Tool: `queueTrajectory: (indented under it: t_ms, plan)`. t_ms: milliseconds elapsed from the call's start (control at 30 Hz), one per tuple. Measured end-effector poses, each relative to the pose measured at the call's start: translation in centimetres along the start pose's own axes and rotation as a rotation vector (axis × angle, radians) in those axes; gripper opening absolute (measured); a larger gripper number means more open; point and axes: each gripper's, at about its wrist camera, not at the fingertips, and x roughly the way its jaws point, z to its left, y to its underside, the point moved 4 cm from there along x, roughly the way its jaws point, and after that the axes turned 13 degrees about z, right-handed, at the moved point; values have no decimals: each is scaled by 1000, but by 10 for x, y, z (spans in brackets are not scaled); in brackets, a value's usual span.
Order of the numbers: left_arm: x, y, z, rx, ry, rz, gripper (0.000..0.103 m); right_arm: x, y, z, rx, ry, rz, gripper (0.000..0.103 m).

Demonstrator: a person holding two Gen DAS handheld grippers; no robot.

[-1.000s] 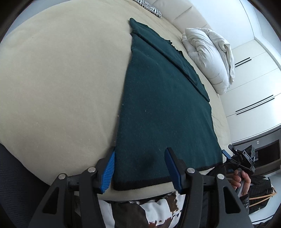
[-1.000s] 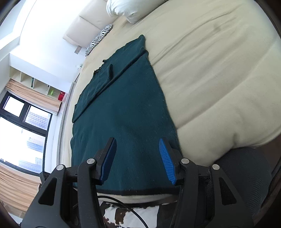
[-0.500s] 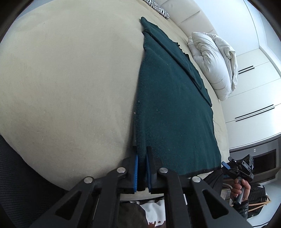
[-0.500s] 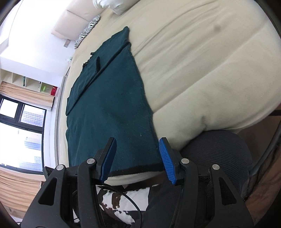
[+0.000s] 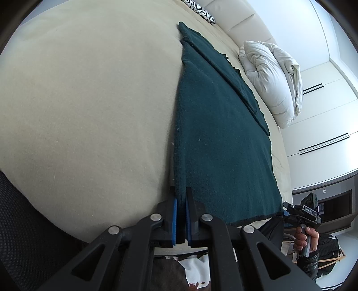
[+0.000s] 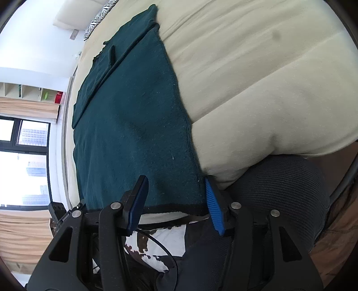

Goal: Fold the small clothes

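Note:
A dark green cloth (image 5: 219,134) lies flat on a cream bed (image 5: 89,100), with a folded-over strip along its far end. My left gripper (image 5: 180,197) is shut on the cloth's near left corner at the bed's edge. In the right wrist view the cloth (image 6: 134,125) fills the middle. My right gripper (image 6: 175,201) is open, its blue pads (image 6: 212,201) straddling the cloth's near right corner and black hem. The right gripper also shows in the left wrist view (image 5: 302,212), held in a hand.
A white rolled duvet (image 5: 273,78) lies at the bed's far right. A zebra pillow (image 5: 201,11) sits by the headboard. White wardrobes (image 5: 324,134) stand at right. A dark mesh chair (image 6: 279,190) is beside the bed. Windows (image 6: 22,156) are on the left.
My left gripper moved to the cloth's left corner and shut on it. My right gripper shifted toward the right corner and stays open.

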Motion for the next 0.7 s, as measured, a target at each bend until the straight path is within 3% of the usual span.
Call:
queueTrajectory:
  t_ms: [167,300,700]
  plan:
    - [0,1,-1,13,-11,-1,8,-1,3,-6,8,-33,-5,37]
    - [-1,1,-2,19,-20,-2,8,-1,3,-11,13,-53,-10,25]
    - [0,3,-1,10,-18,-9,8,-8,7,-28,54,-163,-60,9]
